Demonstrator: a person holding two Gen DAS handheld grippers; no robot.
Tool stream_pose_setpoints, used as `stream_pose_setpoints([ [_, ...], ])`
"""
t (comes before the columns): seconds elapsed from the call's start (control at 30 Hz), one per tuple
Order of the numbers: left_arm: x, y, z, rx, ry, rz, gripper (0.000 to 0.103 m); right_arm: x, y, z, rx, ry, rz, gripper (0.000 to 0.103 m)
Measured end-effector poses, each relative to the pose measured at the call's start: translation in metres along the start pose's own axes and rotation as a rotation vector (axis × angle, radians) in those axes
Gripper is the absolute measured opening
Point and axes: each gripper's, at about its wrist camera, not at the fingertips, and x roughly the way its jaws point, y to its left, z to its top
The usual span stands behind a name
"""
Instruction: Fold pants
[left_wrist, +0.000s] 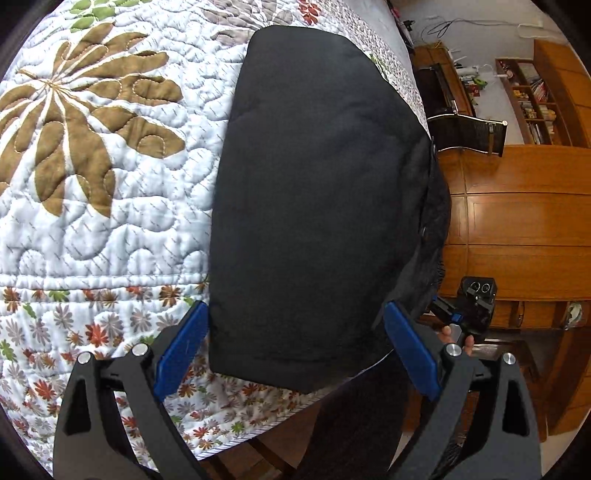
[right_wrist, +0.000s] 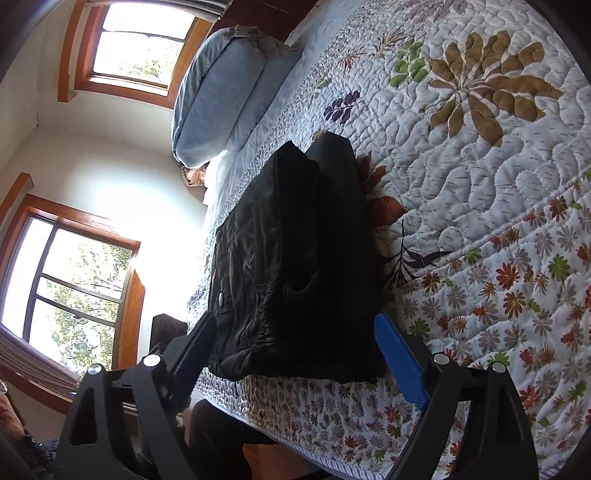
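The black pants (left_wrist: 314, 206) lie folded into a compact stack on the quilted floral bedspread (left_wrist: 110, 221), near the bed's edge. My left gripper (left_wrist: 295, 343) is open, its blue pads on either side of the stack's near end, holding nothing. In the right wrist view the pants (right_wrist: 295, 258) show their gathered waistband and a snap button at the near end. My right gripper (right_wrist: 295, 350) is open, with its jaws on either side of that end, empty. The right gripper also shows in the left wrist view (left_wrist: 461, 310), held in a hand beside the bed.
The bed's edge (left_wrist: 258, 428) runs just below the stack. Blue pillows (right_wrist: 225, 96) lie at the head of the bed. Wooden cabinets (left_wrist: 517, 229), a shelf (left_wrist: 532, 103) and a dark chair (left_wrist: 465, 133) stand beyond the bed. Two windows (right_wrist: 74, 280) are on the wall.
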Motion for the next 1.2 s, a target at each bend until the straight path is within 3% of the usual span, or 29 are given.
stream_pose_setpoints([
  [0.23, 0.013, -0.013, 0.008, -0.002, -0.003, 0.019, 0.095, 0.017, -0.01, 0.005, 0.0, 0.064, -0.037, 0.095],
  [0.5, 0.027, 0.0, 0.022, -0.093, 0.034, -0.095, 0.095, 0.037, -0.015, 0.006, -0.019, 0.105, -0.029, 0.098],
  [0.63, 0.035, -0.009, 0.028, -0.077, 0.044, -0.079, 0.096, 0.042, -0.013, 0.009, -0.034, 0.119, -0.046, 0.099],
  [0.87, 0.038, -0.024, 0.026, -0.066, 0.043, -0.091, 0.098, 0.051, -0.005, 0.008, -0.032, 0.153, 0.052, 0.1],
  [1.2, 0.057, -0.02, 0.033, -0.095, 0.067, -0.124, 0.1, 0.076, -0.006, 0.012, 0.015, 0.171, 0.053, 0.1],
])
